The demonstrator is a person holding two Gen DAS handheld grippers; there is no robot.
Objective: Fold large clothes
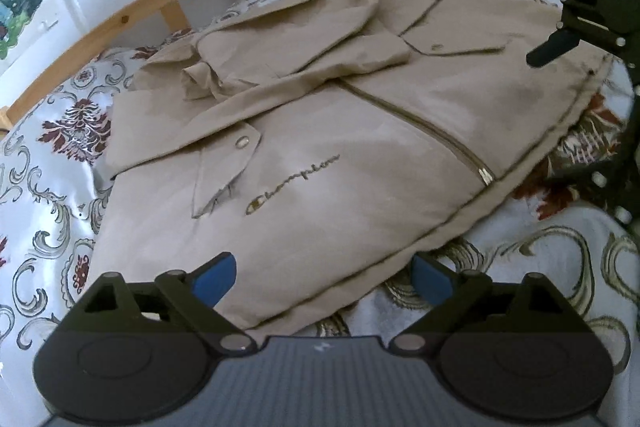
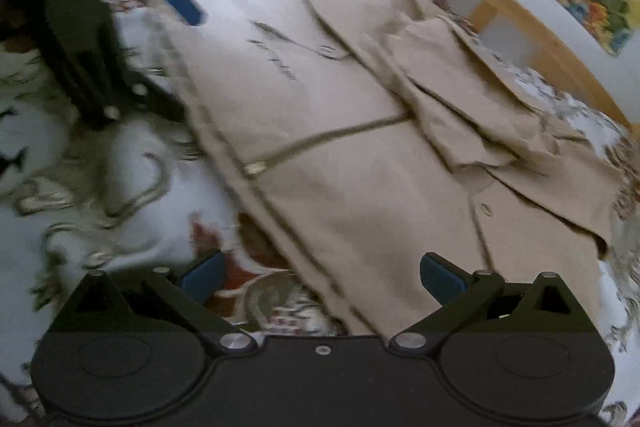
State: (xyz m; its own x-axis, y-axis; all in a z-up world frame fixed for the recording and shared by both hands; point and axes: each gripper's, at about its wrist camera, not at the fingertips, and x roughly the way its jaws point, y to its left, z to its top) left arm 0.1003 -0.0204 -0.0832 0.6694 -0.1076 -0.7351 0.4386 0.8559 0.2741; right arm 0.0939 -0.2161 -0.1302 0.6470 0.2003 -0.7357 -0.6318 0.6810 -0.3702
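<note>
Beige jacket is spread flat on the floral bedspread, sleeves already tucked across the chest, zip running down the middle toward the hem. Looks like the next fold is the hem end going up over the chest. Best bet, as a guess: each gripper takes one hem corner, pinches both fabric layers, then lifts evenly so the sleeves don't slide out.

Left gripper has its blue pads spread wide with nothing in them; the jacket's near corner sits right between the fingers. Right gripper is also wide open and empty, the hem edge passing between its pads, jacket body mostly toward the right finger. That view is blurry, though.
</note>
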